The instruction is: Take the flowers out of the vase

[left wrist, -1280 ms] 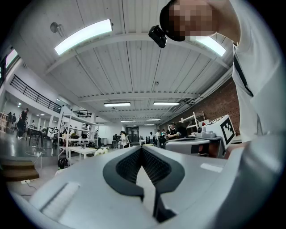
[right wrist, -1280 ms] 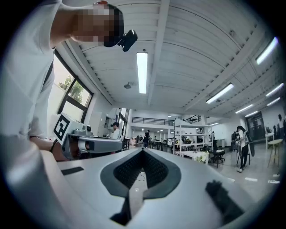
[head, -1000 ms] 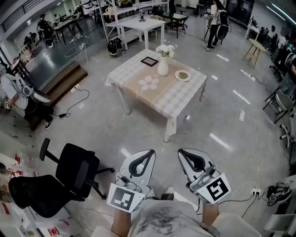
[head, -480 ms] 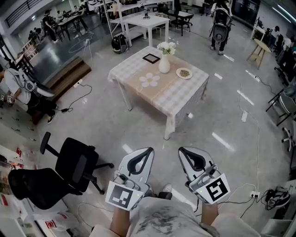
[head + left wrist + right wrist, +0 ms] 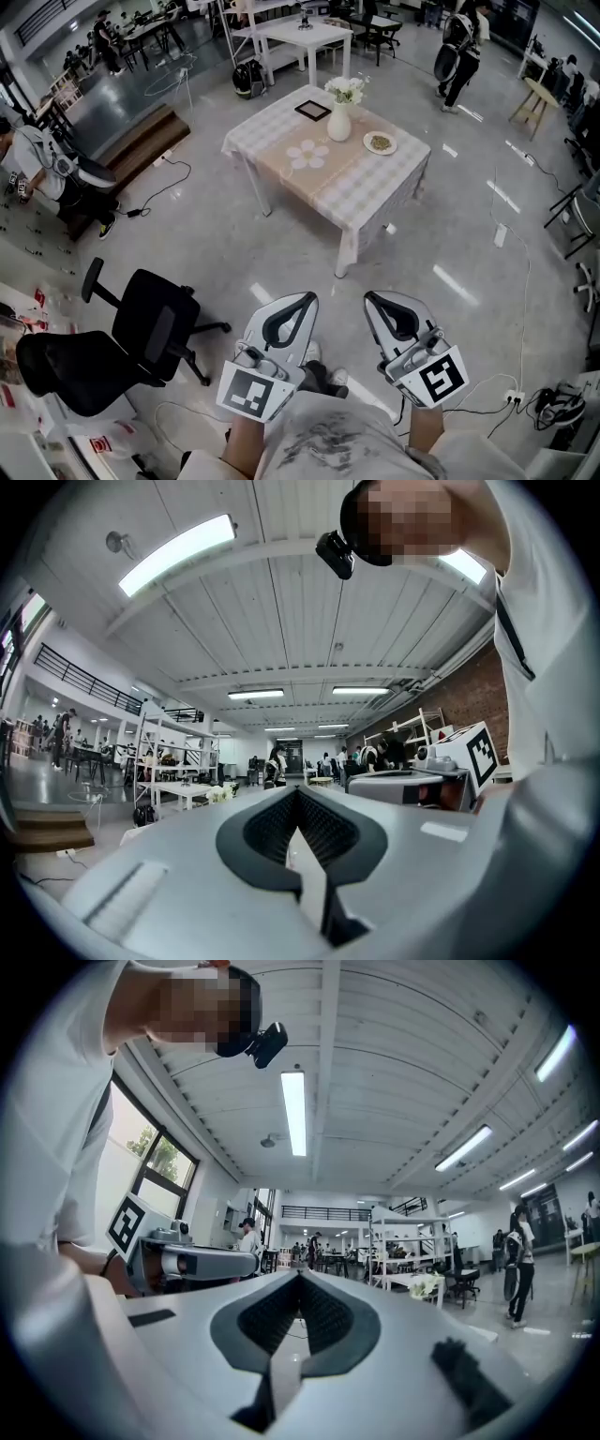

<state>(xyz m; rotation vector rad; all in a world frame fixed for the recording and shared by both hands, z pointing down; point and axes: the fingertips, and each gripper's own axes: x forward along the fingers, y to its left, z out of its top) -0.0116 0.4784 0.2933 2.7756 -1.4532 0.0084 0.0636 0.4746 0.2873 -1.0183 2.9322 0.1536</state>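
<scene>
White flowers stand in a white vase on a checked-cloth table, far ahead across the floor in the head view. My left gripper and right gripper are held side by side close to my body, level, both shut with nothing between the jaws. They are well short of the table. In the left gripper view the flowers show small past the shut left gripper. The right gripper view shows the flowers to the right of the shut right gripper.
On the table lie a small plate, a black tablet and a flower-shaped mat. A black office chair stands at my left. A cable trails over the floor. A person walks beyond the table.
The table has shifted slightly rightward and nearer in the head view as I walk. A foot shows below the grippers. Both grippers stay shut and side by side.
</scene>
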